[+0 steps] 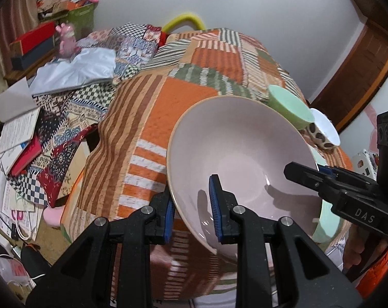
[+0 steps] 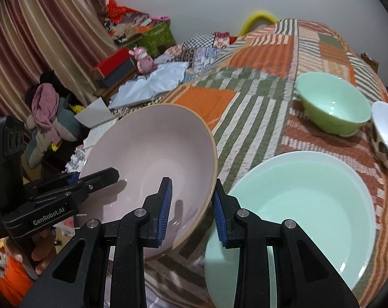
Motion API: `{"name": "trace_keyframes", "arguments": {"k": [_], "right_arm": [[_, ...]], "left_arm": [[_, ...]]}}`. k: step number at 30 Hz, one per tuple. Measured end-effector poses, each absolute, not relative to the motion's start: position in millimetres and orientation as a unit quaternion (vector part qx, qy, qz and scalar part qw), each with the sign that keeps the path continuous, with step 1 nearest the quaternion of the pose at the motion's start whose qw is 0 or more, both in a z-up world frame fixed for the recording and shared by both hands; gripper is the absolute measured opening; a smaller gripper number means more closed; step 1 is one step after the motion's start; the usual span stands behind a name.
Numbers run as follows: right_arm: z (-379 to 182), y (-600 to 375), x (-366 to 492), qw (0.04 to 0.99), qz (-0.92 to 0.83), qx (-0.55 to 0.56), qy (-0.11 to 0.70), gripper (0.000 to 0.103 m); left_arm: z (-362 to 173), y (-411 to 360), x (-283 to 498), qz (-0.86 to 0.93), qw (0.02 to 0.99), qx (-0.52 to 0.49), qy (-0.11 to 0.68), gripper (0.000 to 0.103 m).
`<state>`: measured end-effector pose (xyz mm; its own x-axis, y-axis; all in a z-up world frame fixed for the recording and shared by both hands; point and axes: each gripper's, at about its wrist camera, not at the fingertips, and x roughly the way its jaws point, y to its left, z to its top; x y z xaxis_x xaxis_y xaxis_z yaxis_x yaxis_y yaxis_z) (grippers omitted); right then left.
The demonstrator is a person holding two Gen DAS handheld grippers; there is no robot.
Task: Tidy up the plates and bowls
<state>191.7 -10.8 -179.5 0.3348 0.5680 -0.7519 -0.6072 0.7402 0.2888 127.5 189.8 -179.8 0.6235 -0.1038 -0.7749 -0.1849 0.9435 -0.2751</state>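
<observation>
Pink bowl (image 2: 147,159) is held tilted above the patchwork quilt (image 2: 258,95), both tools on its rim. Left tool (image 1: 192,206): one blue pad (image 1: 215,200) inside the bowl, the other outside the wall, rim between them; looks clamped on the bowl, tho actual pad contact is hard to confirm. Right tool (image 2: 191,210) straddles the opposite rim the same way, one pad in, one out, w/ a small gap showing on the outer side; grip looks closed on the bowl. Bowl is empty inside, only tool shadows.

Beside it on the quilt: mint plate (image 2: 309,200), empty, lower edge hidden behind right tool. Further back, green bowl (image 2: 335,105), empty. White bowl w/ brown spots (image 2: 386,133) just right of it, cut off by frame edge; touching or not, can't tell. Quilt's support is fully covered, so can't say what's under it.
</observation>
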Motion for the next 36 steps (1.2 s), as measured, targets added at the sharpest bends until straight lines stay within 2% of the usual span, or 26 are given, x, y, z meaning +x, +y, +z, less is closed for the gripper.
{"name": "trace_keyframes", "arguments": {"k": [8,15,29,30,34,36], "right_arm": [[-204,4,201,0.797,0.363,-0.044,0.481,0.026],[-202,2,203,0.795,0.368,-0.045,0.481,0.026],[-170,-35,207,0.825,0.348,-0.016,0.445,0.026],[-167,-40,208,0.828,0.344,-0.013,0.442,0.026],[-158,-59,213,0.840,0.329,-0.006,0.432,0.027],[-155,-68,215,0.846,0.319,-0.004,0.427,0.032]], "left_arm": [[-206,208,136,0.031,0.868,-0.194,0.456,0.024],[-211,210,139,0.027,0.867,-0.198,0.457,0.024],[-159,201,124,0.061,0.899,-0.147,0.409,0.025],[-156,199,125,0.060,0.900,-0.144,0.407,0.025],[-141,183,129,0.055,0.909,-0.130,0.393,0.039],[-133,172,133,0.049,0.913,-0.121,0.387,0.043]]}}
